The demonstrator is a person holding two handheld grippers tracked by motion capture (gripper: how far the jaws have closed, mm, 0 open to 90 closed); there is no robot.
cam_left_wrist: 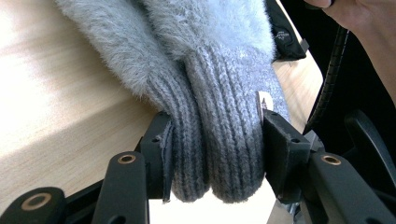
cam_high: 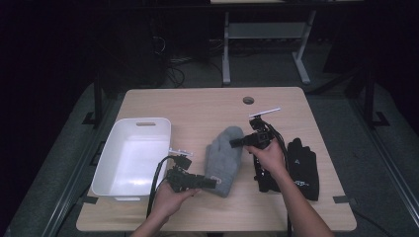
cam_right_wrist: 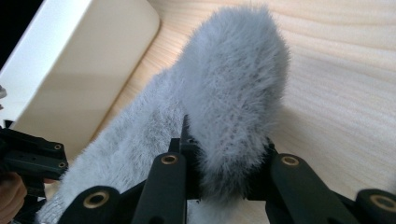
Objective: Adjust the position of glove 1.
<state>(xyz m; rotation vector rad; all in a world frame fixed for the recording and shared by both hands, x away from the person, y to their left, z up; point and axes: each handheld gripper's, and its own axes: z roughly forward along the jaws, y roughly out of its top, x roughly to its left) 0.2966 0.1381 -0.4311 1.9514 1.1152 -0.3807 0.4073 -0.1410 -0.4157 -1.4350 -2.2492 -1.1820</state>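
Work in hand: a pair of grey fuzzy gloves (cam_high: 225, 160), lying stacked on the wooden table (cam_high: 197, 106), is being gripped at both ends, probably to be carried to the white bin (cam_high: 132, 158) at the left.
Left gripper (cam_high: 210, 182): its jaws are being pressed on the ribbed knit cuffs (cam_left_wrist: 219, 154) at the near end, both cuffs squeezed side by side between the pads.
Right gripper (cam_high: 236, 142): its jaws are being clamped on the fluffy fingertip end (cam_right_wrist: 233, 102) at the far end of the gloves.
Where the gloves are: in the middle of the table, just right of the bin, with a black glove (cam_high: 302, 168) lying well to the right.
Doing it well: both layers are being held together, so the two grips should be raised evenly and kept level, or the pair may sag or slide apart.
Care at the far end: the fluff is being pinched rather than firm knit; a slip is likely if it is pulled hard.
Route: the bin's near-right rim should be cleared before anything is lowered.
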